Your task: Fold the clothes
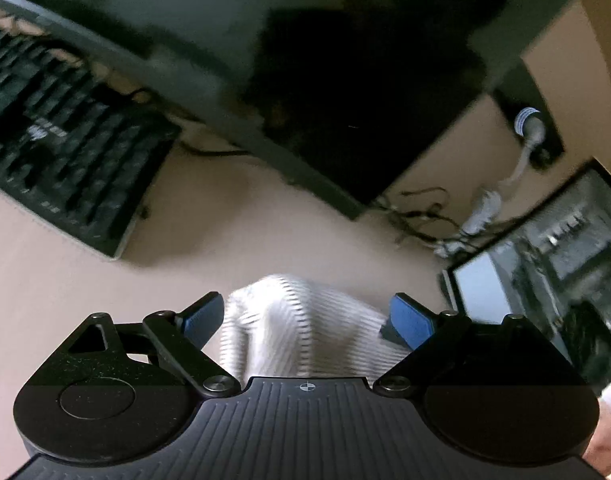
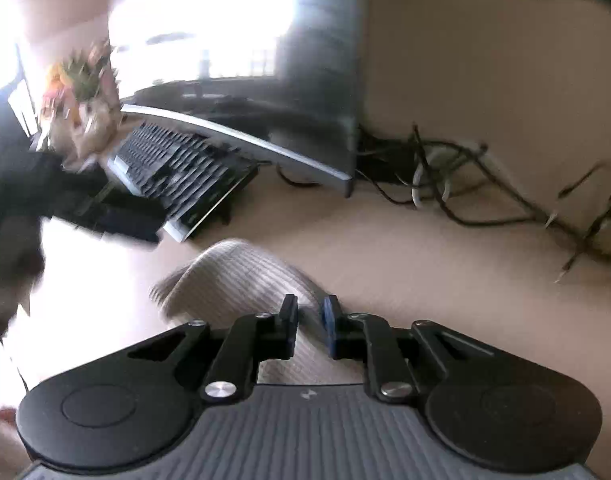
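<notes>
**Striped cloth bunched on the desk, one gripper pinching it, one spread**

The right gripper (image 2: 310, 322) pinches a raised ridge of the white ribbed garment (image 2: 241, 280), which lies on the desk (image 2: 425, 272). The left gripper (image 1: 307, 320) stands spread with the same cloth between its fingers, not closed on it. Both views are blurred. I judge that a one-sided pull may drag the garment crooked, toward the keyboard (image 2: 181, 176) or the cables (image 2: 465, 176), and spoil the fold.

A pale desk (image 2: 425, 240) carries a black keyboard (image 2: 177, 176), a monitor (image 1: 345, 92), tangled cables (image 2: 465, 176) and bright window glare.
</notes>
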`<state>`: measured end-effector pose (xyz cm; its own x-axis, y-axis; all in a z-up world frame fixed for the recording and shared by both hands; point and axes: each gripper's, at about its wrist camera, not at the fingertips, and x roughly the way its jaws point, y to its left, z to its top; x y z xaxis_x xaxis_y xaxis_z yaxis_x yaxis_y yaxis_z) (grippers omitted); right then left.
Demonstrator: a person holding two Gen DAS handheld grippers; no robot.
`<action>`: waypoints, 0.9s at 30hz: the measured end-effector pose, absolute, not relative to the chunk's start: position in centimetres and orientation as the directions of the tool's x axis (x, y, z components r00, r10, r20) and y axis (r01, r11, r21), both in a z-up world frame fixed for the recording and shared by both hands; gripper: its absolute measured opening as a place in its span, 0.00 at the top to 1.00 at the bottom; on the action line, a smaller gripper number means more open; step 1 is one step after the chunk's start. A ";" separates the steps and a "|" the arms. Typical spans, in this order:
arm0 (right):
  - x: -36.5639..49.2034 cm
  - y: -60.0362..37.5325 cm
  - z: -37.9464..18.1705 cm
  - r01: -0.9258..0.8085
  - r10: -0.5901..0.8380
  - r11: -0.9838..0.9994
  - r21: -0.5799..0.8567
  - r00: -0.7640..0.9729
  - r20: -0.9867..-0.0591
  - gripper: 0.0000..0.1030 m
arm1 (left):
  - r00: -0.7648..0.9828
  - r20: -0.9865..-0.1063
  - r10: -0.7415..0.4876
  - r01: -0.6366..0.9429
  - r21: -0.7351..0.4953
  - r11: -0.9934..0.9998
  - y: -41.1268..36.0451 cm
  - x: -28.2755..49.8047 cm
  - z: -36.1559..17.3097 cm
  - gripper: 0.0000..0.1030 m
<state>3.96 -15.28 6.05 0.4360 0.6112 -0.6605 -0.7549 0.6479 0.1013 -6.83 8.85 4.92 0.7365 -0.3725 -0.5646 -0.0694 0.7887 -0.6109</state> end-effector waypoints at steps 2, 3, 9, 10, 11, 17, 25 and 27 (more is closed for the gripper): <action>2.9 -15.6 5.9 -0.744 0.606 0.660 0.104 0.445 -0.660 0.87 | 0.720 -0.572 -0.392 -0.043 -0.601 0.798 7.8 -6.8 4.9 0.09; 2.3 -15.8 5.9 -0.739 0.603 0.666 0.106 0.449 -0.660 0.87 | 0.707 -0.585 -0.398 -0.040 -0.594 0.803 7.3 -6.7 4.6 0.10; -1.0 -16.9 5.6 -0.704 0.584 0.700 0.115 0.474 -0.659 0.82 | 0.624 -0.675 -0.393 -0.043 -0.532 0.846 4.9 -5.9 2.3 0.18; -1.5 -17.1 5.6 -0.699 0.581 0.706 0.116 0.478 -0.659 0.82 | 0.619 -0.687 -0.380 -0.046 -0.515 0.856 4.7 -5.8 2.1 0.18; -2.1 -17.2 5.5 -0.693 0.578 0.712 0.118 0.482 -0.658 0.82 | 0.618 -0.696 -0.365 -0.049 -0.498 0.866 4.6 -5.8 2.0 0.18; 0.7 -17.6 7.8 -0.687 0.584 0.721 0.094 0.528 -0.617 0.44 | 0.644 -0.691 -0.328 -0.074 -0.483 0.872 5.9 -7.1 2.4 0.12; 9.4 -12.4 4.7 -0.807 0.642 0.567 0.165 0.308 -0.702 0.25 | 0.676 -0.698 -0.236 -0.218 -0.496 0.841 10.5 -11.0 2.4 0.09; 10.4 -10.9 3.1 -0.824 0.635 0.527 0.207 0.219 -0.741 0.21 | 0.676 -0.707 -0.206 -0.275 -0.502 0.820 11.7 -11.7 2.0 0.09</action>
